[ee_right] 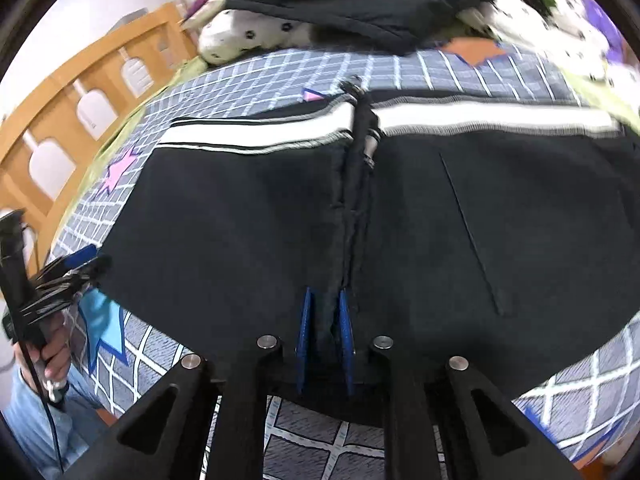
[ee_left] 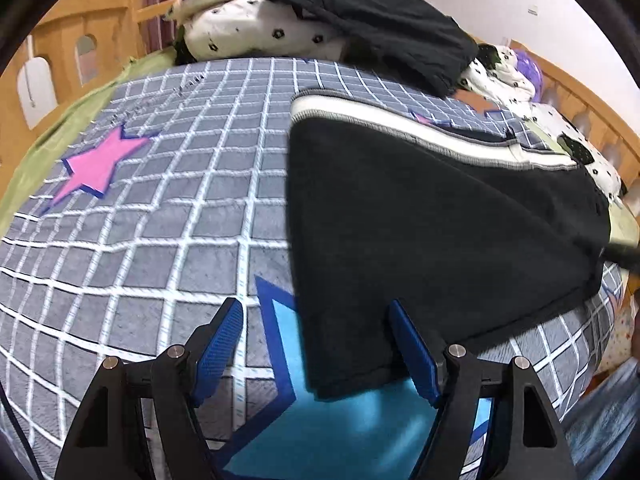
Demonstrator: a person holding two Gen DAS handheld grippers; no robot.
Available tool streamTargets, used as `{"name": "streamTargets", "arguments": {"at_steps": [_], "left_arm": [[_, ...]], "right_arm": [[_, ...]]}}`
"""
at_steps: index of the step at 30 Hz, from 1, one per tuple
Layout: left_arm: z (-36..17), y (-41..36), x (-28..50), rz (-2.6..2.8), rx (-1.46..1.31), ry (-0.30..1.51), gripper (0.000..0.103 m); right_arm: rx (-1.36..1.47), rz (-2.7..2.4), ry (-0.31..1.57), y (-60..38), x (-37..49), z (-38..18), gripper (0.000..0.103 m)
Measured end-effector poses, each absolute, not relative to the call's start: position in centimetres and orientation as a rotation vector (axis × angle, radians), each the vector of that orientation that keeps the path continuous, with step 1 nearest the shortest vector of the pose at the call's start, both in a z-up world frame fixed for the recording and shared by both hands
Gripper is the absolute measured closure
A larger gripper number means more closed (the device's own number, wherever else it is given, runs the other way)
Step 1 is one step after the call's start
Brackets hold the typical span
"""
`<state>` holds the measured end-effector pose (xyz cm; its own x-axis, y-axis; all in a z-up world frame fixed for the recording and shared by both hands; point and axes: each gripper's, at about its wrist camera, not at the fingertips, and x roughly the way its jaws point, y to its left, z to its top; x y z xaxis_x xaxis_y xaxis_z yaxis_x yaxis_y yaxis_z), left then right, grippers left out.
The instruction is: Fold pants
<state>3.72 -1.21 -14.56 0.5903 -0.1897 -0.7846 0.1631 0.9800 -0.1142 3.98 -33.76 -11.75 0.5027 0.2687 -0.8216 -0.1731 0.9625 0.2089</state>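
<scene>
1. Pants (ee_right: 248, 232) lie spread on the checked bedspread (ee_left: 168, 216) directly ahead of both tools, black with a white waistband (ee_right: 460, 118) at the far side from the right tool

2. Right gripper (ee_right: 325, 344) has its blue pads pressed nearly together on a raised ridge of black cloth at the near edge, along the centre seam (ee_right: 352, 208) that runs straight away from its tips to the waistband

3. Left gripper (ee_left: 316, 348) is spread wide; the near corner of the pants sits between its pads, just inside the right-hand pad (ee_left: 414, 354), but nothing is pinched

4. To do this step well, in my judgement: bring the left pads together on that corner before any lift, taking every layer of cloth, not just the top one

5. Raise both tools together and level, so that the seam stays the fold line and the waistband halves meet edge to edge

6. Likely fault: the right tool holds only a thin pinch, which could slip if pulled sideways; carry upward and across rather than dragging

7. Containers: none show in either view; beyond the pants, farthest from the tools, only a heap of bedding (ee_left: 248, 28) with a dark garment (ee_left: 372, 16) on top
</scene>
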Motion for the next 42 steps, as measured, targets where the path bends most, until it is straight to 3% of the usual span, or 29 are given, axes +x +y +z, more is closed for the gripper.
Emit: {"name": "streamTargets", "arguments": {"at_steps": [2,5,12,13,14,15,16,21,23,26,31,33,36,42], "left_arm": [[-14.0,-0.7,3.6,-0.230,-0.060,0.900,0.029],[-12.9,0.1,4.4,-0.242,-0.102,0.882,0.029],[-14.1,-0.5,7.1,-0.224,-0.051,0.929,0.029],[-14.6,-0.7,7.1,-0.223,-0.049,0.940,0.029],[-15.0,-0.8,7.0,-0.218,-0.049,0.935,0.028],[-15.1,-0.7,6.8,-0.217,-0.051,0.921,0.028],[-14.9,-0.6,6.7,-0.220,-0.056,0.918,0.028],[-15.2,0.0,6.7,-0.220,-0.146,0.926,0.026],[-15.3,-0.7,6.7,-0.204,-0.103,0.919,0.026],[-14.6,-1.1,6.3,-0.197,-0.066,0.916,0.026],[-12.9,0.0,3.9,-0.193,-0.083,0.917,0.026],[-12.2,0.4,2.7,-0.193,-0.081,0.905,0.027],[-10.8,0.9,1.0,-0.188,-0.076,0.881,0.027],[-8.4,1.9,0.2,-0.181,-0.158,0.865,0.028]], "right_arm": [[0.114,0.277,0.975,-34.1,4.1,-10.7,0.079],[0.107,0.285,0.919,-33.9,5.4,-9.0,0.057],[0.033,0.235,0.978,-32.4,13.8,-10.4,0.056],[0.030,0.244,1.018,-32.1,14.9,-11.4,0.057],[-0.004,0.235,1.063,-31.5,15.9,-12.8,0.067],[-0.043,0.220,1.053,-31.2,15.6,-13.5,0.071],[-0.081,0.226,1.013,-31.0,15.3,-13.3,0.087],[0.072,0.265,0.903,-33.9,15.0,-10.8,0.089],[-0.001,0.237,0.985,-32.8,15.6,-13.0,0.086],[-0.180,0.188,0.938,-30.5,14.4,-13.9,0.081],[-0.150,0.191,0.932,-31.2,11.6,-10.6,0.057],[-0.123,0.173,0.871,-32.4,9.1,-8.4,0.055],[-0.070,0.117,0.785,-34.2,6.3,-5.4,0.040],[0.079,-0.008,0.777,-40.4,1.3,-1.8,0.038]]}}
